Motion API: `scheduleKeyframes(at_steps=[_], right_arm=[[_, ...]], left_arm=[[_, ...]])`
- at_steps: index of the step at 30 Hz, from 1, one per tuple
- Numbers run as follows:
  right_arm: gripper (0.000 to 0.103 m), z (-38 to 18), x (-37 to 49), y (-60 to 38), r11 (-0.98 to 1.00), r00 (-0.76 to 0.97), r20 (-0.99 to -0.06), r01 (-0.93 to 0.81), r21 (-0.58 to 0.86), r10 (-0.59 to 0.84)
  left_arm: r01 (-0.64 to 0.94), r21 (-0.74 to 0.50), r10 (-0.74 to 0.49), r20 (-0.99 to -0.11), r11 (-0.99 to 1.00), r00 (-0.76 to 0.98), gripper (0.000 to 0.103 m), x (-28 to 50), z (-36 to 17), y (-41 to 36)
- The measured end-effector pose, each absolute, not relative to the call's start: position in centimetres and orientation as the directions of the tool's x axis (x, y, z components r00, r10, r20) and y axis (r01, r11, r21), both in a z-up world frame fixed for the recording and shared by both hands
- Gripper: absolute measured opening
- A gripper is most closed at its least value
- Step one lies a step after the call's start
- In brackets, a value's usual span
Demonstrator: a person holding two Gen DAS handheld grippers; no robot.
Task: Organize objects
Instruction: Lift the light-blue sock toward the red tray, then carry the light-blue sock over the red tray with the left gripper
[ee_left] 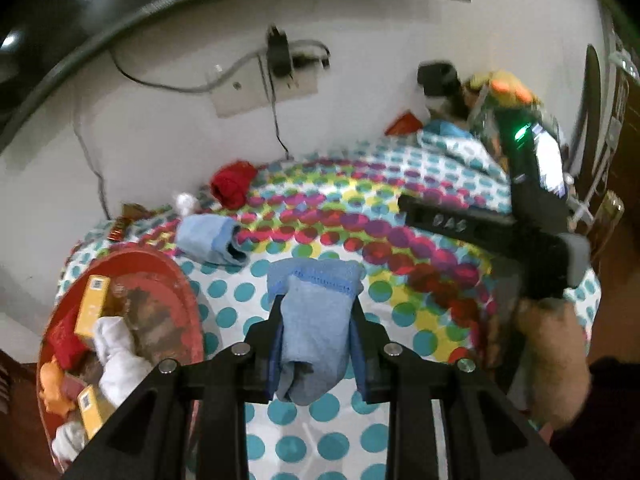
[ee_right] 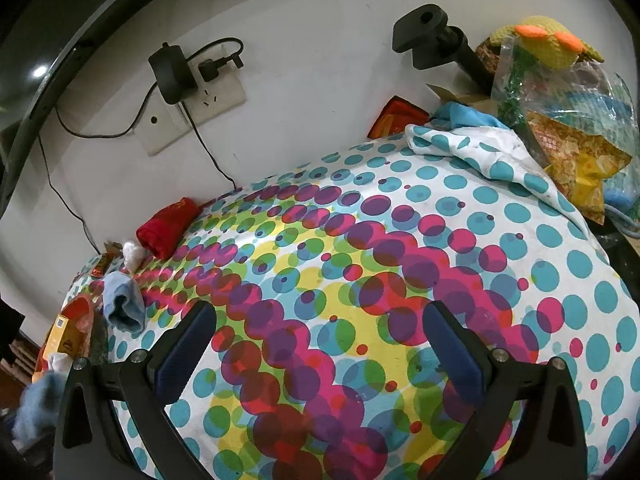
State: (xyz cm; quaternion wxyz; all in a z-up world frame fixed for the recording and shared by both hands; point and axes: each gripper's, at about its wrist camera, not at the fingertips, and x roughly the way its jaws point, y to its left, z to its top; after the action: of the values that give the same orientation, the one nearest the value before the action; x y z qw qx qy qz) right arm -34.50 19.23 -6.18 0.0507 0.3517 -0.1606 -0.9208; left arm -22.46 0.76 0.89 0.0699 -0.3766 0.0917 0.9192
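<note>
Blue cloth fills the middle of the left wrist view: we see our left gripper [ee_left: 316,320] clamped on a light blue sock [ee_left: 312,332], the pads pressing its sides. The sock sits squarely between the fingers, its long axis running from six o'clock to twelve o'clock, with the hemmed cuff end poking past the fingertips toward twelve and the folded end hanging back toward the camera at six. It is lifted clear of the dotted cloth [ee_left: 400,240]. At ten o'clock from it lies a second light blue sock [ee_left: 212,240], resting on the cloth with its open end turned toward four o'clock. Farther toward eleven sits a red sock [ee_left: 232,184] near the wall. At eight o'clock a red basin [ee_left: 176,276] holds yellow boxes and white socks. At three o'clock a hand [ee_left: 552,364] grips the other tool.

In the right wrist view, our right gripper [ee_right: 320,344] stands with its jaws wide apart and nothing between them, above bare dotted cloth [ee_right: 520,248]. The second light blue sock [ee_right: 124,304] lies at nine o'clock from the fingertips, well apart, its opening facing six o'clock. The red sock [ee_right: 168,228] lies toward ten o'clock by the wall, its long axis running from seven to one. The red basin [ee_right: 82,312] shows at the left edge. The held sock appears only as a blurred pale blue shape at eight o'clock.
</note>
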Motion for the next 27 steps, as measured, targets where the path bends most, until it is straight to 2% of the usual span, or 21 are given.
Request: scheduleKeyframes(at_steps=[5, 14, 27], right_arm=[[0.103, -6.3, -34.6, 19.2, -0.943, -0.746, -0.633, -0.020, 0.332, -0.207], [0.103, -6.6, -34.6, 19.3, -0.942, -0.737, -0.642, -0.023, 0.336, -0.211], [0.103, -6.7, -34.8, 19.1, -0.943, -0.731, -0.651, -0.030, 0.332, -0.206]], left_arm=[[-0.155, 0.113, 0.050, -0.627, -0.981, -0.777, 0.028, -19.3, 2.9, 0.4], [-0.093, 0.121, 0.008, -0.566, -0.988, -0.824, 0.028, -16.0, 5.2, -2.0], [0.055, 0.052, -0.074, -0.553, -0.997, -0.830, 0.028, -12.0, 5.1, -8.5]])
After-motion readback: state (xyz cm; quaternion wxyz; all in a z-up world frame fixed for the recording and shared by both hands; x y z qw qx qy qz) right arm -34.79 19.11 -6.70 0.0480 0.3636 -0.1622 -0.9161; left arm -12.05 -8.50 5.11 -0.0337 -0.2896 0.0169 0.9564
